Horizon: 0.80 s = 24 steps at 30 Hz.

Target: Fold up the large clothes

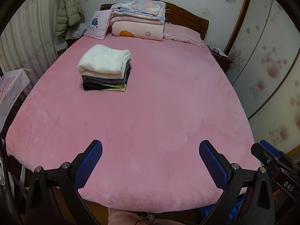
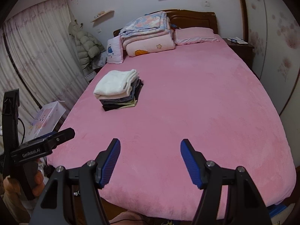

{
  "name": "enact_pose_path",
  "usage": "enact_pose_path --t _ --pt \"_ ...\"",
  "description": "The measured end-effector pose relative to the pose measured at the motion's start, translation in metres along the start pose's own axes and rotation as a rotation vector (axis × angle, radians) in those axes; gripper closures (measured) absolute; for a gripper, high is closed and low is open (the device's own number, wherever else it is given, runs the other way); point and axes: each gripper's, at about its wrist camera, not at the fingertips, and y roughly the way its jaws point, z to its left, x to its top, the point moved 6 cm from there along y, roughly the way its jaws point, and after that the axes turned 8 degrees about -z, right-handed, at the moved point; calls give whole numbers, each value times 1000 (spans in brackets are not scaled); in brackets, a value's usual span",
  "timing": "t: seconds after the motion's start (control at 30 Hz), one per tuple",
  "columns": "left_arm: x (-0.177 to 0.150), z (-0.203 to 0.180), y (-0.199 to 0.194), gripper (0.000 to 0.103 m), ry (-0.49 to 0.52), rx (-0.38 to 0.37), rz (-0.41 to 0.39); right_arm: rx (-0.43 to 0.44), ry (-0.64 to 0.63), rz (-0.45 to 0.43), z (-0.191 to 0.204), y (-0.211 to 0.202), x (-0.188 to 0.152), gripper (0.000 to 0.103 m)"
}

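Observation:
A stack of folded clothes (image 1: 106, 69) lies on the far left part of the pink bed (image 1: 159, 103), with a white fleece piece on top and grey, black and pale yellow pieces under it. It also shows in the right wrist view (image 2: 118, 91). My left gripper (image 1: 151, 146) is open and empty above the bed's near edge. My right gripper (image 2: 150, 145) is open and empty above the near edge too, to the right of the left one. Each gripper's body shows at the edge of the other's view.
Folded quilts (image 1: 138, 18) and pillows (image 1: 183, 33) lie at the wooden headboard. A puffy jacket (image 1: 68, 9) hangs at the back left by the curtain. A nightstand (image 1: 219, 56) and wardrobe doors (image 1: 271, 56) stand on the right. A white gift bag (image 2: 46, 118) stands left of the bed.

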Motion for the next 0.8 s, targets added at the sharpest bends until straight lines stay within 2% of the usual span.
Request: enact_pose_path --t 0.27,0.5,0.8 --pt "-5 -15 3 1 42 43 -35 -56 -31 -19 -3 3 -2 37" --pt "-5 -23 6 1 97 53 -31 -36 -36 -2 -1 11 -1 37" --pt "3 -28 3 1 166 66 -54 -67 -80 10 12 18 4 37"
